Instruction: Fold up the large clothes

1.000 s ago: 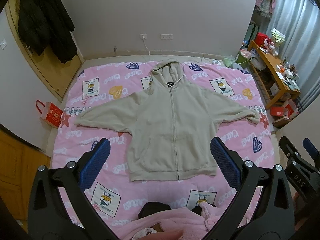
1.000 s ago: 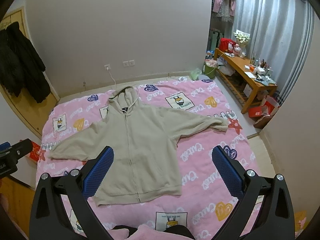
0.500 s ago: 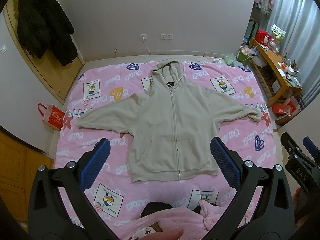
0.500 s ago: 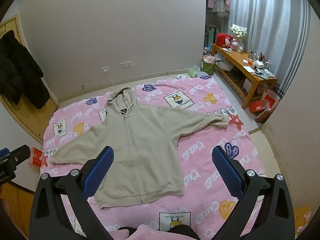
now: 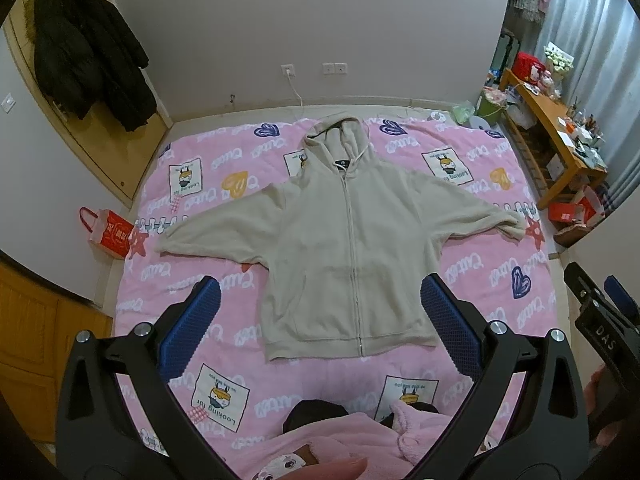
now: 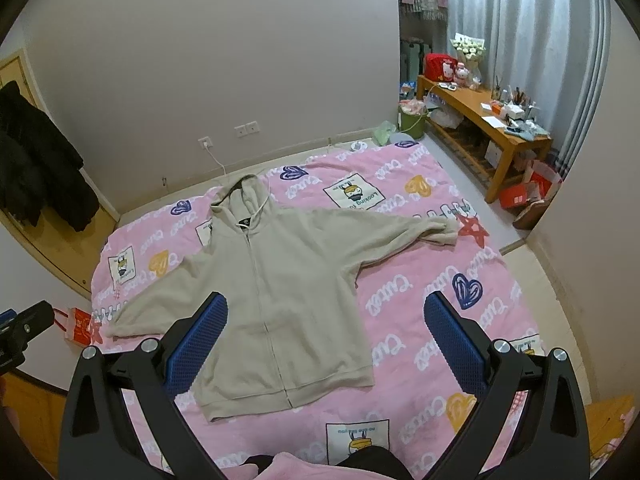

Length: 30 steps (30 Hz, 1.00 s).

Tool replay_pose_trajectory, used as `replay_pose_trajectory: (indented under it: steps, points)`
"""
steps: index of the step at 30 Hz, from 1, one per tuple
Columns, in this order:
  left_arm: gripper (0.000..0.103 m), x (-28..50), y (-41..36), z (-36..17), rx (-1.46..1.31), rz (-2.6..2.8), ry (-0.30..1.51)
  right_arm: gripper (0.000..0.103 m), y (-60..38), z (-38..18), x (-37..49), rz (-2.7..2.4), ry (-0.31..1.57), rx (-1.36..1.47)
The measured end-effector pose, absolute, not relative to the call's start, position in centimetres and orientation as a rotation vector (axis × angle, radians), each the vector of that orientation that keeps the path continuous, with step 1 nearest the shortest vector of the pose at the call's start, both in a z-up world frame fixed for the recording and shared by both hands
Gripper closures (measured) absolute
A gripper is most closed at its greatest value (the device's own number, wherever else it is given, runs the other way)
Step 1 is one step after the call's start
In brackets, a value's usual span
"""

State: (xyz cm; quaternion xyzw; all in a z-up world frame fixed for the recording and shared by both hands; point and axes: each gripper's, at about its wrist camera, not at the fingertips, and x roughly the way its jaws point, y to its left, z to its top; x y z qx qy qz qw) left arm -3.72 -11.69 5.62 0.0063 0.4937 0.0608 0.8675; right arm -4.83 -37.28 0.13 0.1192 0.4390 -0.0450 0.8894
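The left hand-held gripper (image 5: 320,320) is held high above the bed, jaws spread wide, with nothing between its blue pads (image 5: 190,328). The right hand-held gripper (image 6: 326,338) is in the same condition: jaws fully apart, nothing gripped, well clear of the fabric. In the left wrist view the right unit appears at the right edge; in the right wrist view the left unit appears at the left edge.

Below both units lies the beige zip hoodie (image 5: 348,248), spread flat and face up on the pink blanket (image 5: 472,276) that covers the bed. The zip is closed. The hood (image 5: 338,140) points toward the far wall, the hem toward the person. Both sleeves extend sideways, the cuff of one (image 6: 440,232) ending just beside a red star print.

A pink fleece sleeve (image 5: 360,440) of the person shows at the lower edge.

Beyond the bed:
- A wooden counter (image 6: 480,108) with small items stands by the grey curtain (image 6: 520,40).
- Black coats (image 5: 88,52) hang on a wooden door.
- A red bag (image 5: 108,232) sits on the floor beside the bed.
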Motion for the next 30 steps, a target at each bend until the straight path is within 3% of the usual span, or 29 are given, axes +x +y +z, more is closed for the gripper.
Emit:
replay_pose_trajectory:
  steps: [15,30]
  points:
    - [0.005,-3.0,-13.2,6.0,0.017,0.162,1.041,0.007,-40.5,-0.3,-4.1,-0.116,0.890,0.299]
    - [0.005,-3.1,-19.6,6.7,-0.039,0.234,1.034,0.007,-46.4,0.1,-3.0,-0.015,0.911,0.226]
